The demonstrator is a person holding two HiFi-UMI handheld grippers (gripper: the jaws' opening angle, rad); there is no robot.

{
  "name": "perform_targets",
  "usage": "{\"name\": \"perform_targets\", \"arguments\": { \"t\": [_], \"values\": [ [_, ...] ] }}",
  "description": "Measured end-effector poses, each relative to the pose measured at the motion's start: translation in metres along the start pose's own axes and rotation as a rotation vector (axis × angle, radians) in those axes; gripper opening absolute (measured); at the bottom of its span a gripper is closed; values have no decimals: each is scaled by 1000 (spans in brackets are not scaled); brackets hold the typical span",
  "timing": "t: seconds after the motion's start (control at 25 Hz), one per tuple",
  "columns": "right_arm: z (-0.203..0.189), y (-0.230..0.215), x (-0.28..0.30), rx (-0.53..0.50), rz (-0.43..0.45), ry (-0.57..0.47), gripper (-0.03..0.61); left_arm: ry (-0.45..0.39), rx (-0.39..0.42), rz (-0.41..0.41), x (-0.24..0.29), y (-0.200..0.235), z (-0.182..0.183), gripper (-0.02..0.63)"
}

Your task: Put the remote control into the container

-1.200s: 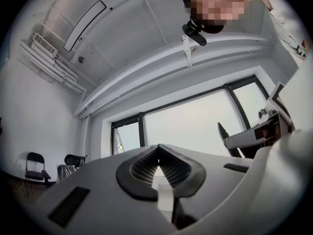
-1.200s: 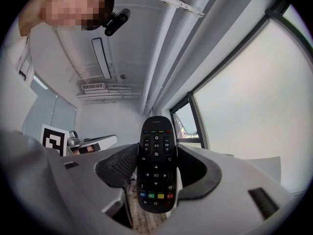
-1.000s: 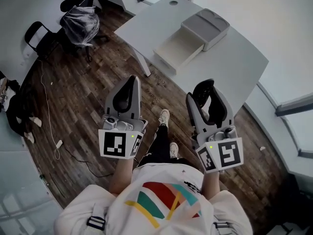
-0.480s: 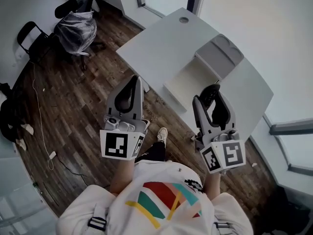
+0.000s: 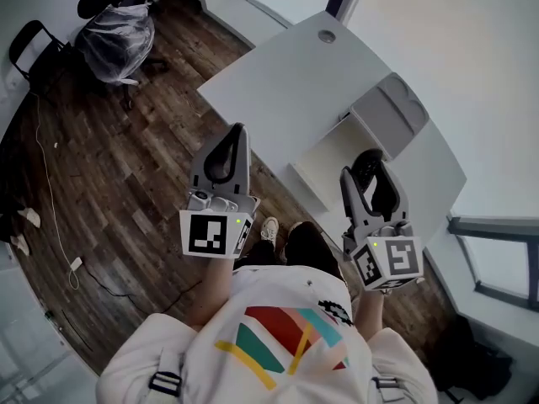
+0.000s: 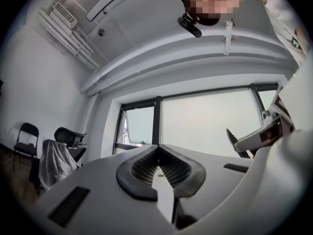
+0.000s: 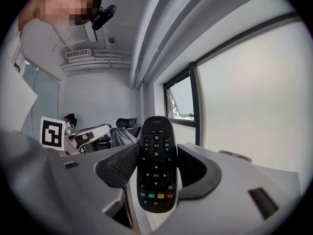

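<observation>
A black remote control with coloured buttons stands upright between the pads of my right gripper, which is shut on it. In the head view the right gripper hovers at the near edge of the white table, just in front of the container. The container is a white open drawer pulled out of a grey case. My left gripper is held over the floor by the table's near left edge. In its own view the left gripper has its pads together with nothing between them.
A chair draped in plastic and a black chair stand on the wooden floor at the far left. A cable trails across the floor. The person's shoe shows below the grippers. Windows run behind the table.
Both grippers have moved forward toward the table. The drawer now lies right in front of the right gripper, which keeps hold of the remote.
</observation>
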State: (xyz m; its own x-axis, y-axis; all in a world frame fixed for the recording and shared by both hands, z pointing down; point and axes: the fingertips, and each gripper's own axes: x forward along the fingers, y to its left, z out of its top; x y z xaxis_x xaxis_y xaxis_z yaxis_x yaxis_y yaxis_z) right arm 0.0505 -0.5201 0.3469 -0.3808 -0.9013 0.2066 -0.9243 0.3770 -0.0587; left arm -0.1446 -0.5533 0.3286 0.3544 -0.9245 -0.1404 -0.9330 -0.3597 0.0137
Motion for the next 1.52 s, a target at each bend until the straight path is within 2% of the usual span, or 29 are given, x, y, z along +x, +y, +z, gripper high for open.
{"name": "perform_targets", "arguments": {
  "t": [0.08,0.32,0.48,0.6,0.8,1.0,1.16,1.28,1.4,1.52],
  "values": [
    [-5,-4,13,1,-15,20,252,13,19,-28,11,-9,-13,8],
    [-24,-11,35,4,-21,100,252,26,-28,-132,29,-41,-37,8],
    [-37,-26,48,-11,-29,166,252,71,-68,-125,43,-41,-50,8],
    [-69,-38,61,-15,-35,249,252,94,-88,-105,52,-36,-68,8],
    [-117,-52,73,81,-27,380,252,119,-70,-84,65,-28,-79,8],
    [-148,-58,86,128,-14,491,252,147,-59,-76,81,-22,-84,8],
    [-173,-68,95,71,-17,567,252,198,-59,-84,95,-27,-104,8],
    [-192,-71,93,19,-1,674,252,245,-54,-88,102,-28,-117,8],
    [-212,-69,93,-28,62,778,252,273,-40,-93,111,-29,-129,8],
    [-226,-61,92,-146,144,876,252,288,-28,-106,117,-32,-136,8]
  ]
}}
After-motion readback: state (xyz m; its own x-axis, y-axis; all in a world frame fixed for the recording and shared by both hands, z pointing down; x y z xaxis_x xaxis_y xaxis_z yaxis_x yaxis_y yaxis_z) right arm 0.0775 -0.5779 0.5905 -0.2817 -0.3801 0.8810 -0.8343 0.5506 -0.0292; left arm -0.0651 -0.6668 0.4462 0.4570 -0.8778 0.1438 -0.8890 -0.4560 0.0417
